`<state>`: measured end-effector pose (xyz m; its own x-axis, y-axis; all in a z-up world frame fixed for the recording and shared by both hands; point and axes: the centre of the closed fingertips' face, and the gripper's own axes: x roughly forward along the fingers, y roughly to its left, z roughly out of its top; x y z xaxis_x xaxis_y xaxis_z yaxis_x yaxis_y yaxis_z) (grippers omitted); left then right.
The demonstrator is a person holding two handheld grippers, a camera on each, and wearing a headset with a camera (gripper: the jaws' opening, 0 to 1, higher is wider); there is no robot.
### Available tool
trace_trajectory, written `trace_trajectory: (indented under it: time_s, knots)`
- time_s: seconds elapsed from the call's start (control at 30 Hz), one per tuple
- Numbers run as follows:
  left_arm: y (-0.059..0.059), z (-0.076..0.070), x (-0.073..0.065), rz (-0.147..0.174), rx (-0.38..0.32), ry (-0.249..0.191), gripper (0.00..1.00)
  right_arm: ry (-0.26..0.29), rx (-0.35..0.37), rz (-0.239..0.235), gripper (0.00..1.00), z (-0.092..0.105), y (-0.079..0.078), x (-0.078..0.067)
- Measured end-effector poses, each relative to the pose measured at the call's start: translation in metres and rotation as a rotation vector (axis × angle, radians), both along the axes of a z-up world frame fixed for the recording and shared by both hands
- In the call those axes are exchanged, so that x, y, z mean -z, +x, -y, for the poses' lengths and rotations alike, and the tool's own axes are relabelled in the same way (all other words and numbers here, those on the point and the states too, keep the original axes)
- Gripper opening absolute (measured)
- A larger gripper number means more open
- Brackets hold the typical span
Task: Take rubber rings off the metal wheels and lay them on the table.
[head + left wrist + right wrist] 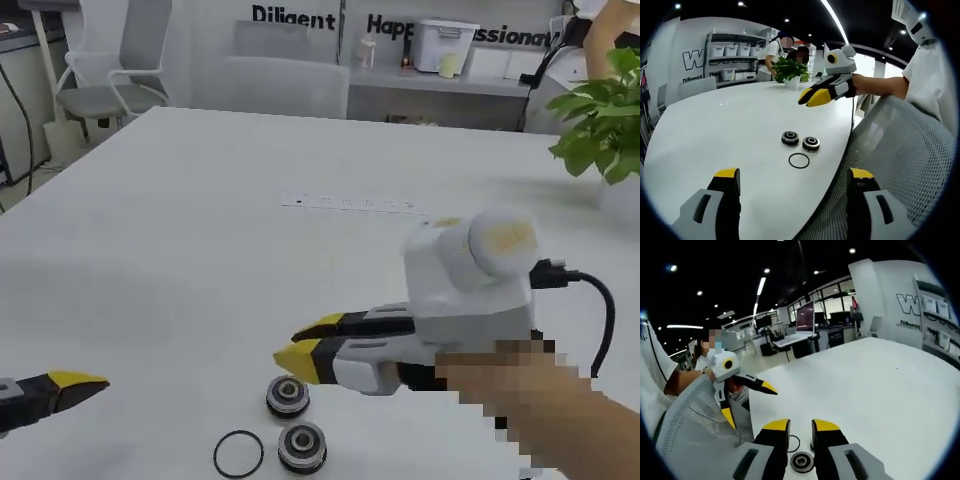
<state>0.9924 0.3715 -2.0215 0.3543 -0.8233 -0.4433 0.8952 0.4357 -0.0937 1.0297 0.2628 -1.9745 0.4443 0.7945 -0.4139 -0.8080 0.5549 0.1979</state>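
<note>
Since one rubber ring (238,454) already lies loose and flat on the surface (200,220) at the near edge, what counts now is how the two metal wheels stand to the tongs. The near wheel (302,446) sits just beside that ring, on its right. The far wheel (288,395) is close behind it. Both lie flat with their axles pointing up, so any ring left on them runs level around the rim. I cannot tell from these views which wheel carries one, since both rims look dark.

The right tongs (308,345) hover just past the far wheel, above it and slightly to its right, with the tips pointing left and nearly level. Their jaws stand a narrow gap apart and grasp nothing. In the right gripper view a wheel shows directly beneath that gap, so I judge this hand much the better placed, needing mostly to drop and tilt onto a rim.

The left tongs (70,383) wait well off to the left at the near edge. They are spread wide and empty, and the wheels lie ahead of them and apart.

Farther back the surface runs bare to a potted plant (605,125) at the right.
</note>
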Motion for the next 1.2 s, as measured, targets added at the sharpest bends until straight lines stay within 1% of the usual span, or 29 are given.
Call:
trace_trajectory:
  time_s: [0.1, 0.23, 0.37, 0.5, 0.57, 0.63, 0.7, 0.83, 0.93, 1.0, 1.03, 1.07, 1.1, 1.13, 1.2]
  knots:
    - [0.001, 0.000, 0.000, 0.002, -0.005, -0.003, 0.87, 0.015, 0.028, 0.024, 0.17, 0.007, 0.005, -0.009]
    - [0.001, 0.000, -0.001, -0.001, -0.009, -0.009, 0.87, 0.035, 0.047, 0.034, 0.18, 0.015, 0.009, -0.020]
    - [0.001, 0.000, -0.001, -0.005, -0.011, -0.014, 0.87, 0.045, 0.057, 0.036, 0.19, 0.018, 0.011, -0.025]
    - [0.000, 0.001, -0.001, -0.005, -0.003, -0.015, 0.88, 0.036, 0.056, 0.038, 0.20, 0.018, 0.010, -0.029]
    - [-0.001, 0.001, 0.000, -0.007, 0.006, -0.007, 0.88, 0.028, 0.046, 0.043, 0.20, 0.016, 0.008, -0.031]
    - [-0.002, 0.001, 0.000, -0.002, 0.020, 0.005, 0.89, 0.028, 0.038, 0.049, 0.21, 0.015, 0.006, -0.032]
    - [-0.003, 0.003, 0.000, 0.006, 0.032, 0.010, 0.91, 0.024, 0.026, 0.058, 0.21, 0.014, 0.004, -0.028]
    - [-0.003, 0.006, -0.003, 0.019, 0.060, 0.023, 0.93, 0.002, 0.010, 0.039, 0.22, 0.015, 0.002, -0.010]
    - [-0.003, 0.008, -0.008, 0.022, 0.075, 0.020, 0.93, -0.020, -0.015, 0.035, 0.23, 0.016, -0.001, 0.000]
    - [-0.003, 0.010, -0.014, 0.026, 0.087, 0.014, 0.93, -0.048, -0.043, 0.051, 0.23, 0.017, -0.004, 0.007]
    - [-0.003, 0.012, -0.017, 0.031, 0.092, 0.012, 0.93, -0.071, -0.057, 0.064, 0.22, 0.018, -0.005, 0.011]
    - [-0.002, 0.014, -0.022, 0.039, 0.100, 0.012, 0.93, -0.105, -0.074, 0.070, 0.22, 0.020, -0.006, 0.018]
    - [-0.001, 0.016, -0.026, 0.048, 0.106, 0.011, 0.93, -0.125, -0.089, 0.065, 0.22, 0.020, -0.009, 0.023]
    - [0.002, 0.019, -0.032, 0.065, 0.113, 0.008, 0.93, -0.144, -0.112, 0.058, 0.23, 0.020, -0.012, 0.029]
    - [0.005, 0.025, -0.043, 0.088, 0.128, 0.001, 0.93, -0.160, -0.140, 0.058, 0.24, 0.018, -0.016, 0.036]
